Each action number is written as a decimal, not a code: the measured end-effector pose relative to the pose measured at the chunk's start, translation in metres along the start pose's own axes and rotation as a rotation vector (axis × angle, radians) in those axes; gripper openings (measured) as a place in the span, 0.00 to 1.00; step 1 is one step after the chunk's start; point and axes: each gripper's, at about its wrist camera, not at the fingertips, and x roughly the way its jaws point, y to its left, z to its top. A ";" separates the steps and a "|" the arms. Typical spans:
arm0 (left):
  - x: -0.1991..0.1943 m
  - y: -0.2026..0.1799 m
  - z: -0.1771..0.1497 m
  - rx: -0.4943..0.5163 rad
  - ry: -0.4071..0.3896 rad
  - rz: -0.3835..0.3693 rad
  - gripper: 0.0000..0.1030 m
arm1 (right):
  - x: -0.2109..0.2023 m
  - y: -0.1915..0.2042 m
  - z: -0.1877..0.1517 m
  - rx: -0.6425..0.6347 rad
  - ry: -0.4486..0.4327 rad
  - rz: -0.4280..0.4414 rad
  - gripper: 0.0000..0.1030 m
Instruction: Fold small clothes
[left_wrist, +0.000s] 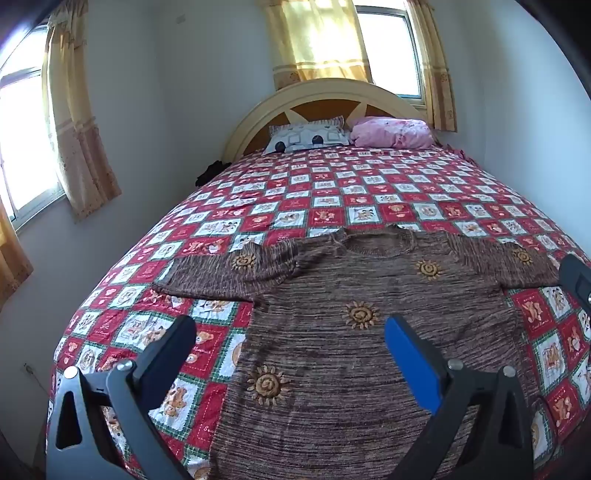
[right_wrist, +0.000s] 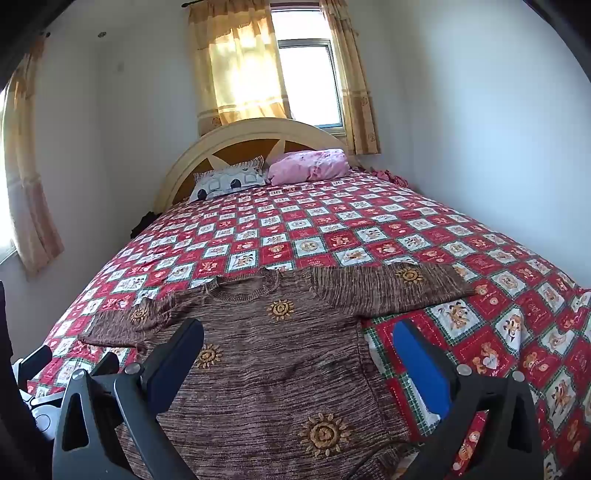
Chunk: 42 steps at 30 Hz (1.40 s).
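Observation:
A brown knitted sweater (left_wrist: 332, 332) with orange sun motifs lies flat on the bed, neck toward the headboard and both sleeves spread sideways. My left gripper (left_wrist: 291, 332) hangs open above the sweater's left side, nothing between its fingers. In the right wrist view the same sweater (right_wrist: 266, 362) fills the lower middle. My right gripper (right_wrist: 299, 336) is open over the sweater's right edge, also holding nothing. The right gripper's tip (left_wrist: 576, 280) shows at the right edge of the left wrist view, and part of the left gripper (right_wrist: 33, 362) shows at the far left of the right wrist view.
The bed has a red and white checked cover (left_wrist: 332, 192) with bear prints. Two pillows, grey-white (left_wrist: 310, 136) and pink (left_wrist: 391, 133), lean against a curved headboard (left_wrist: 325, 96). Walls close in on both sides, with curtained windows (left_wrist: 33, 147) left and behind.

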 end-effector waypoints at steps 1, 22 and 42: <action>0.000 0.000 0.000 0.001 0.000 -0.002 1.00 | 0.000 0.000 0.000 -0.001 0.001 0.000 0.99; 0.005 0.002 -0.006 -0.020 0.025 -0.015 1.00 | 0.001 0.006 -0.006 -0.011 0.010 -0.009 0.99; 0.011 0.007 -0.008 -0.021 0.041 -0.015 1.00 | 0.006 0.006 -0.011 -0.010 0.029 -0.006 0.99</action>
